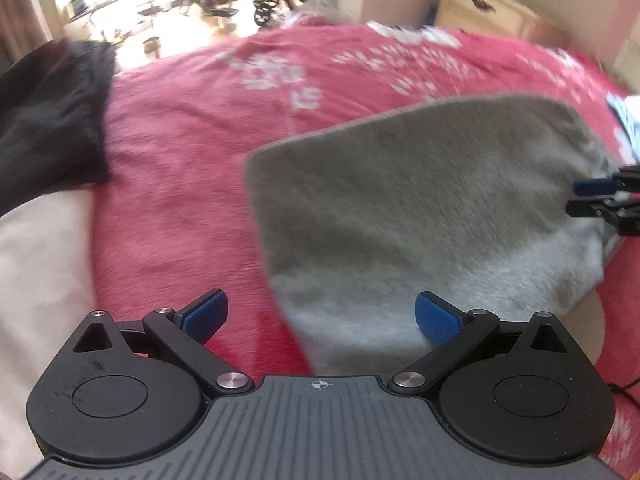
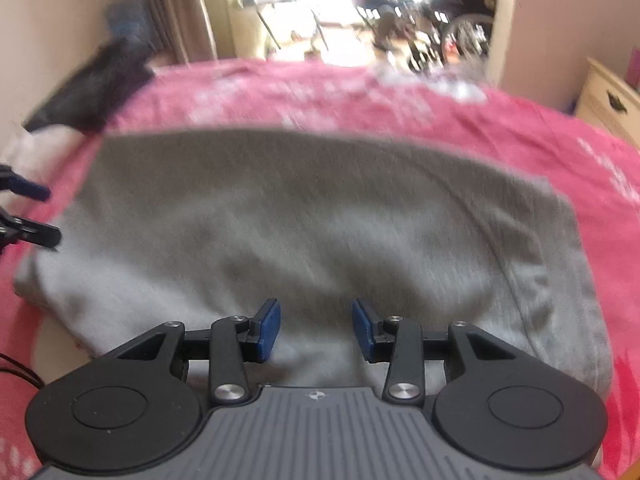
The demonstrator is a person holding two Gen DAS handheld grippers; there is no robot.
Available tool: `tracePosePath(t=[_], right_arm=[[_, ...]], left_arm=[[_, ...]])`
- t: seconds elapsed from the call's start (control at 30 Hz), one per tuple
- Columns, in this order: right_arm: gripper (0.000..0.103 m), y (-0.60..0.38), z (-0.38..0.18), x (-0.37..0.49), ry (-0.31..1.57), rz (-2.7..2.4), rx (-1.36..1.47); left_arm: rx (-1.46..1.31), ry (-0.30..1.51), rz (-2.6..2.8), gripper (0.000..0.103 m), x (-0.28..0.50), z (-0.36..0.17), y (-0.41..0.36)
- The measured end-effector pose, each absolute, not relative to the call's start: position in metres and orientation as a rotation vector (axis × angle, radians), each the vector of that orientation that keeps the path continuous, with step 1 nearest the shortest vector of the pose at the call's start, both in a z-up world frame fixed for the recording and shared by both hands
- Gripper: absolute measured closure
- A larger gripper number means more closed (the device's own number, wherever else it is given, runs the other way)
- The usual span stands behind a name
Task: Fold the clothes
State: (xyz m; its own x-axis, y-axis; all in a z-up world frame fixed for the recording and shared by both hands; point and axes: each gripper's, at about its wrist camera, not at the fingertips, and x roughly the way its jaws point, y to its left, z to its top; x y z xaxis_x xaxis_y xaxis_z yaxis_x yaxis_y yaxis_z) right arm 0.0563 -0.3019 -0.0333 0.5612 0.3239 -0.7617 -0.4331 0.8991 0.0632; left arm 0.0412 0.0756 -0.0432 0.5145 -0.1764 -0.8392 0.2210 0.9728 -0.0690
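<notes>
At the bottom of the left wrist view the left gripper [image 1: 320,316], black with blue pads, has its fingers spread wide and holds nothing; its right pad [image 1: 438,318] lies over the near corner of the soft grey folded garment [image 1: 420,200], its left pad over the bare cover. In the right wrist view the right gripper [image 2: 316,330] sits at the bottom centre with its blue pads parted by a moderate gap, nothing between them, and the grey garment [image 2: 320,216] directly beneath. That garment lies flat on the red bedspread with white printed pattern [image 1: 180,152], filling the lower right half of the left view and most of the middle of the right view; both frames are motion-blurred, so its creases and exact edges are hard to read, though a seam seems to run down its right side in the right view. The right gripper also shows at the right edge of the left view [image 1: 592,196], over the garment's far side, and the left gripper at the left edge of the right view [image 2: 36,212]. A pale pink cloth [image 1: 44,280] lies at lower left of the left view, a black garment [image 1: 48,120] above it at the bedspread's edge. Farther back, a cream wooden dresser [image 1: 480,8] stands at upper right, and a bright doorway with chairs and a wheelchair [image 2: 464,36] fills the top.
</notes>
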Motion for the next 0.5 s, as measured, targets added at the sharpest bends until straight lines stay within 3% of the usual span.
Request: tracePosePath(t=[0.2, 0.4, 0.5], right_arm=[[0.061, -0.26, -0.014, 0.042, 0.759, 0.645, -0.145], [0.061, -0.221, -0.049, 0.035, 0.835, 0.693, -0.284], [0.061, -0.214, -0.036, 0.034, 0.828, 0.692, -0.252]], left_arm=[[-0.091, 1.064, -0.191, 0.003, 0.049, -0.044, 0.096], [-0.228, 1.14, -0.165, 0.003, 0.055, -0.054, 0.108], [-0.252, 1.137, -0.16, 0.003, 0.055, -0.055, 0.112]])
